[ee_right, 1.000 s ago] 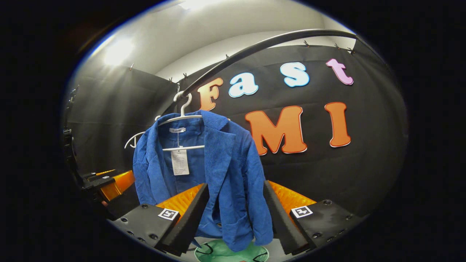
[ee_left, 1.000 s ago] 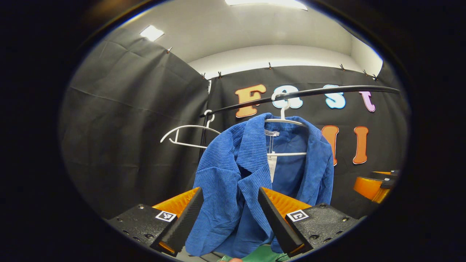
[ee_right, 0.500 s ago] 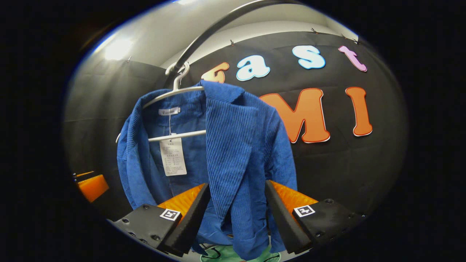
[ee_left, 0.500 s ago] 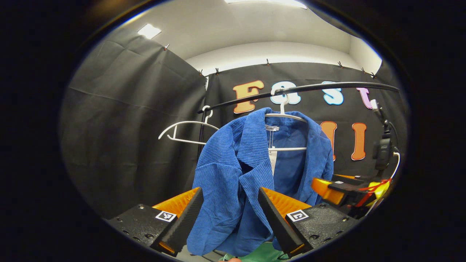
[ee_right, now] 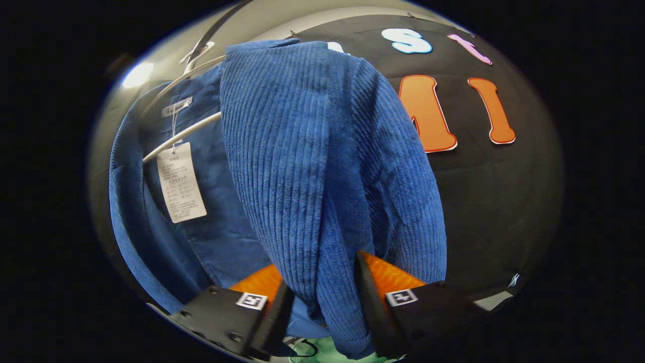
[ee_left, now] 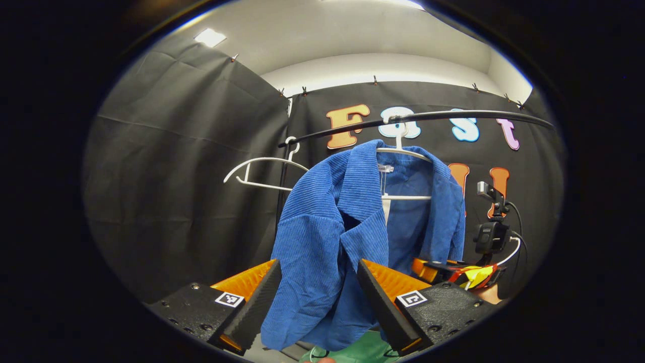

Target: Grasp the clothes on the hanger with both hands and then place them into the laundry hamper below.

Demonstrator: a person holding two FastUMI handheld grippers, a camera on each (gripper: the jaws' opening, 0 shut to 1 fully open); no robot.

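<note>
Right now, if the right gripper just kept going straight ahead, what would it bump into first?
Most likely the blue corduroy jacket: its front panel hangs between the open jaws of the right gripper. Depth is hard to judge, but nothing else seems nearer.

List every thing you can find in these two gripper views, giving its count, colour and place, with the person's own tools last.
Blue corduroy jacket: one, blue, hanging open on a hanger.
White plastic hangers: two, white; one carries the jacket, the empty one hangs beside it.
Black clothes rail: one, black, across the top.
White paper tag: one, white, inside the jacket.
Green laundry hamper: one, green, below the jacket.
Left gripper: one, open, jacket's front panel between its fingers.
Right gripper: one, around the jacket's other front panel; grip unclear.
</note>
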